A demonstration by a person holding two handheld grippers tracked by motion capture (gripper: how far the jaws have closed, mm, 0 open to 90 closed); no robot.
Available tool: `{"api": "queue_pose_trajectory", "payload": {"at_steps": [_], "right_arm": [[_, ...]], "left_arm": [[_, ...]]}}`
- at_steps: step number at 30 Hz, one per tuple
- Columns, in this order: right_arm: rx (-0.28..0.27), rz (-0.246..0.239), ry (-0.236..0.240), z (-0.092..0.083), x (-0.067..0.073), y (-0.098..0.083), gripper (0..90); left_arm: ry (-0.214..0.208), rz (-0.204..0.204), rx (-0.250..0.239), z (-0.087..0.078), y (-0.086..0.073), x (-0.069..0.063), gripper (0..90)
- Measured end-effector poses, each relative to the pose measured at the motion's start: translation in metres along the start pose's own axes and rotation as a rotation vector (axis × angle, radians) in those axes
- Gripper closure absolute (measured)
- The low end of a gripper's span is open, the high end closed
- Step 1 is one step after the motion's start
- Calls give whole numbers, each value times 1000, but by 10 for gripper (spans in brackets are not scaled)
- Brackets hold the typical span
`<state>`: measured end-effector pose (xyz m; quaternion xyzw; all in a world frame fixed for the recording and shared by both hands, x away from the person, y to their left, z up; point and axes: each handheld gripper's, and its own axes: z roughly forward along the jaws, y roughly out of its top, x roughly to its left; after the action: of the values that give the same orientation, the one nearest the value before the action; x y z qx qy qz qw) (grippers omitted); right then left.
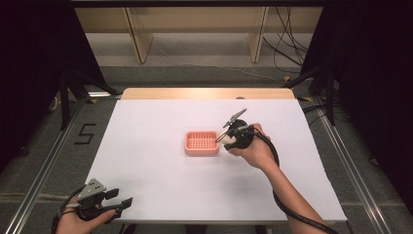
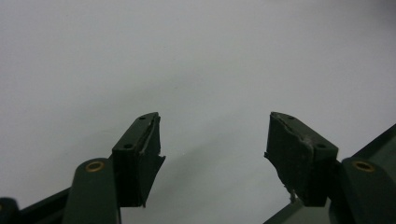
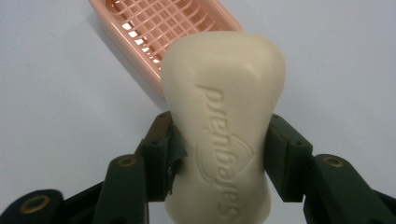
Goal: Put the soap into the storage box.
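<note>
The white bench point(image 1: 160, 185) is lying bare around a pink soap dish point(image 1: 201, 143). Just right of the dish, the right tool point(image 3: 219, 154) is gripping a cream soap bar point(image 3: 224, 116), its long axis pointing toward the dish. The left tool point(image 1: 119, 200) is idling open, well apart from the dish.

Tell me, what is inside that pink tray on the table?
The pink tray shows just its own grid floor, with nothing lying on it. In the right gripper view the soap bar, clamped in the right gripper, covers the tray's near end, so that part is hidden.
</note>
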<state>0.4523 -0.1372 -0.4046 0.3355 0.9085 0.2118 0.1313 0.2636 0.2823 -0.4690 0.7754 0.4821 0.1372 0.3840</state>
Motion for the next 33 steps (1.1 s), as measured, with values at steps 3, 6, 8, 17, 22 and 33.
{"api": "queue_pose_trajectory", "payload": {"at_steps": [3, 6, 8, 17, 22, 33], "right_arm": [[1, -3, 0, 1, 0, 1, 505], [4, -2, 0, 1, 0, 3, 505], [2, -21, 1, 1, -1, 4, 505], [9, -18, -1, 3, -2, 12, 505], [18, -26, 8, 5, -5, 15, 505], [30, -55, 13, 9, -12, 23, 505]], "left_arm": [[1, 5, 8, -1, 0, 1, 348], [0, -7, -5, 0, -1, 0, 348], [1, -8, -2, -1, -1, 0, 348], [9, 0, 3, -3, -2, 1, 348], [10, -18, -9, -3, -3, 0, 348], [13, -26, -12, -4, -5, 1, 348]]}}
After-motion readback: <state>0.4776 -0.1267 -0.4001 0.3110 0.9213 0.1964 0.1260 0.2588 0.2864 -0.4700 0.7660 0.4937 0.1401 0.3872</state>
